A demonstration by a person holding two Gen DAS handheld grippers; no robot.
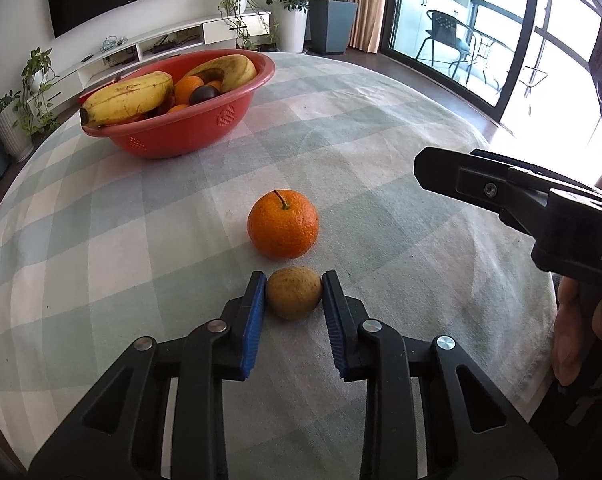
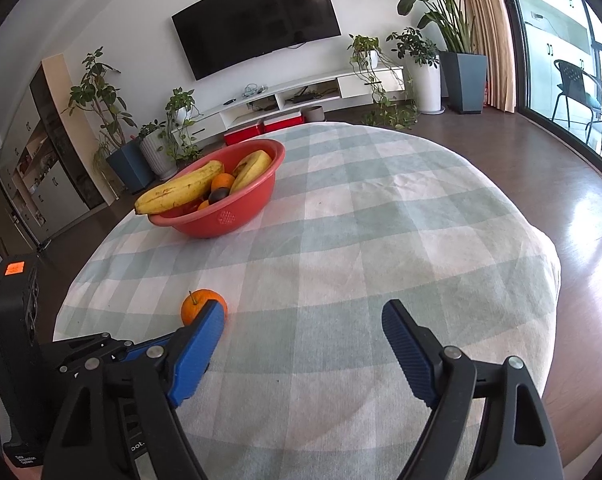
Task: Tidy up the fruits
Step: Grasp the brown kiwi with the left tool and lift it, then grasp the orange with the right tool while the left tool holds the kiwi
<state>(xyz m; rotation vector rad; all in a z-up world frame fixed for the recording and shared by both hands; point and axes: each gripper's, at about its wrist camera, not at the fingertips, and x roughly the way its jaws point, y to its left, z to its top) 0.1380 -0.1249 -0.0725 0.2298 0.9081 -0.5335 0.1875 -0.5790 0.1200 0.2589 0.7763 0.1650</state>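
The left tool is seen closed on a small brown-green fruit, both blue pads pressed to its sides while it rests on the checked bench, just on the near side of the orange. The fruit is best lifted straight up before anything else, so that the orange is not nudged, and then carried to the red bowl, which stands well beyond the orange and to its left, already holding bananas and other fruit; a low release into a gap is advised. The right tool is held wide open and empty, to the right of the orange.
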